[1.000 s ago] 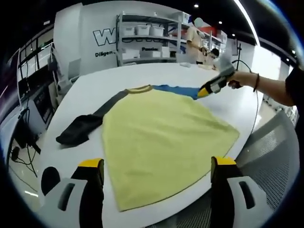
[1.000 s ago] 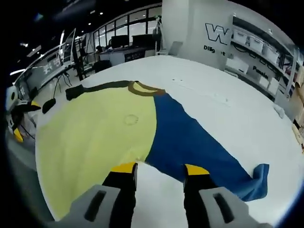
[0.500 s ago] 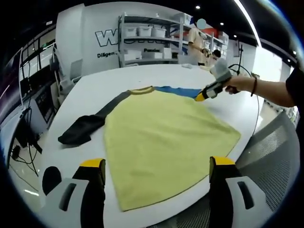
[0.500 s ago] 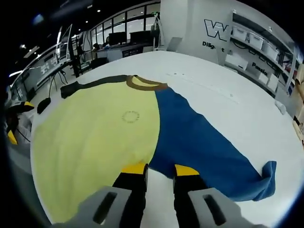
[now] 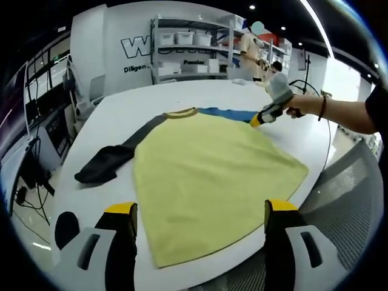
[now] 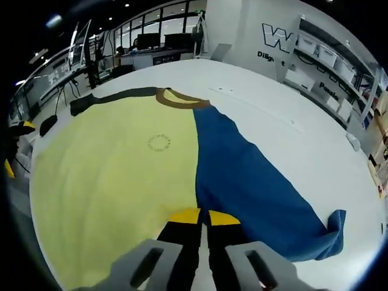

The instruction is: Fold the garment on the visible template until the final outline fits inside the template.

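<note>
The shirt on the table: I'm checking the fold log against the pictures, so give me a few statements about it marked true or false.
1. The shirt's body is yellow. True.
2. The blue sleeve is folded over the body. False: it lies spread out on the white table.
3. The right claw is wide open. False: its jaws are nearly together at the sleeve's edge.
4. The left claw is open. True.
5. The dark sleeve is bright red. False: it is dark grey.

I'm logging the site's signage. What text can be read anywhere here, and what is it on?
"W": large letter on the white wall, the rest of the word cut off by the shelving.
"Dilgen": small line under it, partly hidden.
Shelf label: too blurred to read.
Round mark on the garment: illegible.
</note>
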The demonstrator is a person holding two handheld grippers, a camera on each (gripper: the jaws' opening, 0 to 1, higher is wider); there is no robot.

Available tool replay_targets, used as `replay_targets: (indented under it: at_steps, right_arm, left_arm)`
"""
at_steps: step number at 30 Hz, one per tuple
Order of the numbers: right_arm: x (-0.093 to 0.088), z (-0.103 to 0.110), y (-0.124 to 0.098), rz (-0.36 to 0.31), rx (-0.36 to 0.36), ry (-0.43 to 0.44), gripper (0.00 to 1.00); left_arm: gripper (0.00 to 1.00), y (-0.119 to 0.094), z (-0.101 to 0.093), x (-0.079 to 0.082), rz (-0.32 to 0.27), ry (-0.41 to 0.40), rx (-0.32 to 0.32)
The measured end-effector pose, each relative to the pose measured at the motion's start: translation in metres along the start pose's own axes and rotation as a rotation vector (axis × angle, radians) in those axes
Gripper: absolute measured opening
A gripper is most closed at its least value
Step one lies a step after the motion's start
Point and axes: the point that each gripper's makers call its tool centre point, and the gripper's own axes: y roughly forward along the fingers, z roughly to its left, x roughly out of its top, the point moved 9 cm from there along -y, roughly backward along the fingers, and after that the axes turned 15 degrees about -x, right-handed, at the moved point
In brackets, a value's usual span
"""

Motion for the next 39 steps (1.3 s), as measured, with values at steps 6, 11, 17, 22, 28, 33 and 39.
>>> replay_targets:
  at_steps: [6, 11, 17, 22, 28, 33, 39]
  right_arm:
    - [0.007, -0.003, 0.002, -0.061, -0.034, -0.140, 0.00]
    - [0.004, -0.002, 0.005, -0.042, -0.028, -0.122, 0.00]
    - [0.003, -0.002, 0.006, -0.042, -0.028, -0.104, 0.00]
    - [0.001, -0.005, 0.008, -0.026, -0.019, -0.008, 0.00]
    - [0.002, -0.011, 0.007, -0.005, -0.022, 0.101, 0.08]
    - [0.009, -0.015, -0.002, -0.035, 0.011, 0.223, 0.27]
    - [0.014, -0.036, -0.015, -0.080, -0.016, 0.280, 0.44]
  left_arm:
    - [0.88, 0.001, -0.001, 0.000, 0.006, 0.005, -0.004]
    - [0.88, 0.000, -0.001, 0.000, 0.006, 0.007, -0.001]
    - [0.88, 0.000, 0.000, 0.000, 0.001, 0.003, -0.001]
    - [0.89, -0.001, 0.000, 0.000, -0.005, -0.002, 0.001]
    - [0.99, 0.001, 0.000, 0.000, -0.013, 0.001, 0.000]
    - [0.99, 0.000, 0.001, 0.000, -0.021, 0.000, 0.002]
    - [0.99, 0.001, 0.000, 0.000, -0.014, 0.003, -0.006]
